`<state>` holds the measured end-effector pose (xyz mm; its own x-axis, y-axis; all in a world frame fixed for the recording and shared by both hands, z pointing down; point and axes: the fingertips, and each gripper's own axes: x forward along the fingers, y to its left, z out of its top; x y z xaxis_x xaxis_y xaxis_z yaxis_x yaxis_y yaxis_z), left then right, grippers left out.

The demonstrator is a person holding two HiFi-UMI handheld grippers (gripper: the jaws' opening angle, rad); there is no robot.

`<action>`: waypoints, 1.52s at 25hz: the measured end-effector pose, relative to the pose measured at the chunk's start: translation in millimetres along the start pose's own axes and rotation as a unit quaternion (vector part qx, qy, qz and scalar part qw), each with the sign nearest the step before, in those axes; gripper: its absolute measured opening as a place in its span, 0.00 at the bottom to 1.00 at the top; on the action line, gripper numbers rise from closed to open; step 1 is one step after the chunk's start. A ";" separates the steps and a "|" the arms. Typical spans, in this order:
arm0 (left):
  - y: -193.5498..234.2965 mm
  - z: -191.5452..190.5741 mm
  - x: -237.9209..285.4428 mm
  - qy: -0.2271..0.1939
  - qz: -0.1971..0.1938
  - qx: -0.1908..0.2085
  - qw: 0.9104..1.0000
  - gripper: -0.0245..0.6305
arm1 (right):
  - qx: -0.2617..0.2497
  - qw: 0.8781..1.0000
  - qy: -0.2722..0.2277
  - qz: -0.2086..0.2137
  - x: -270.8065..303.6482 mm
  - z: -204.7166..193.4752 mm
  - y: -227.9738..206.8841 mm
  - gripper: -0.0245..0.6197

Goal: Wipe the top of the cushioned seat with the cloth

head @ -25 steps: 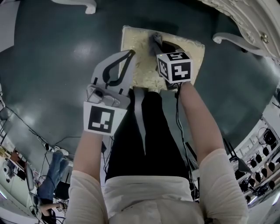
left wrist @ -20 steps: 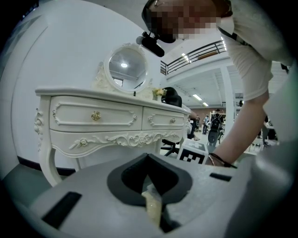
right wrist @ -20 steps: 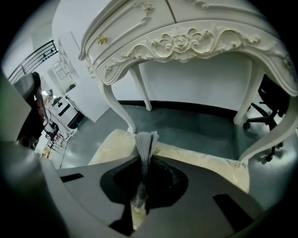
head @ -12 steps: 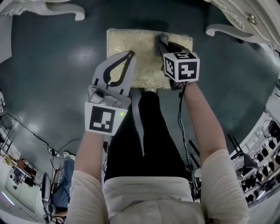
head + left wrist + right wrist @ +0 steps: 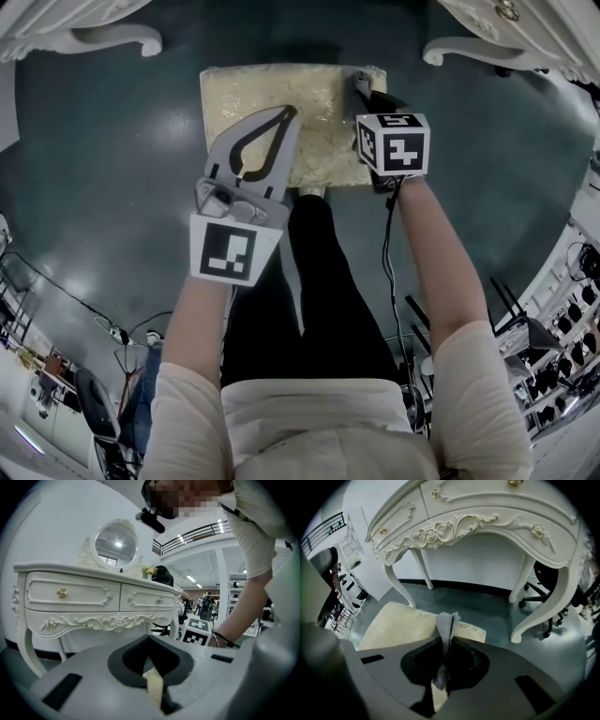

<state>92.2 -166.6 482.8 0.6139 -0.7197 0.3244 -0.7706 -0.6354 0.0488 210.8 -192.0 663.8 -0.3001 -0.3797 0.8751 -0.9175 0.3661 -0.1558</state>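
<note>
The cushioned seat (image 5: 253,98) is a cream square pad on the dark floor, also seen in the right gripper view (image 5: 401,623). A grey knitted cloth (image 5: 446,623) sticks out of my right gripper (image 5: 443,641), which is shut on it. In the head view that right gripper (image 5: 362,86) is over the seat's far right corner. My left gripper (image 5: 289,112) hovers over the seat's front middle. Its jaws are shut with nothing between them, and in its own view the left gripper (image 5: 150,641) points level towards the dressing table.
A white carved dressing table (image 5: 487,522) stands just beyond the seat, its curved legs (image 5: 534,606) on either side. Its drawers and oval mirror (image 5: 116,543) fill the left gripper view. The floor (image 5: 112,187) is dark green. An office chair base (image 5: 536,597) sits behind the right leg.
My right gripper has carried the cloth rightwards across the seat, from near the middle to its far right corner. The left gripper stays shut over the seat's front.
</note>
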 end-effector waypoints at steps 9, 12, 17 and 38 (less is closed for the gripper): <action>-18.5 7.9 -3.2 -0.002 -0.017 -0.001 1.000 0.04 | -0.001 0.998 0.039 -0.054 -16.6 -11.9 -21.6 0.09; -13.9 13.2 -16.2 -0.004 -0.013 -0.011 1.000 0.04 | -0.011 0.997 0.040 -0.058 -26.4 -9.5 -9.9 0.09; 1.3 16.5 -46.3 0.000 -0.008 -0.012 1.000 0.04 | -0.022 0.998 0.035 -0.042 -33.5 0.7 38.5 0.09; 109.3 -52.2 -168.4 0.032 0.022 -0.011 0.999 0.04 | -0.025 0.995 0.041 0.085 38.2 14.2 280.4 0.09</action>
<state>-104.3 -100.3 482.8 0.5674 -0.7271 0.3864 -0.8008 -0.5966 0.0532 -61.6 -115.9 647.0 -0.4261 -0.2395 0.8724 -0.8401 0.4625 -0.2834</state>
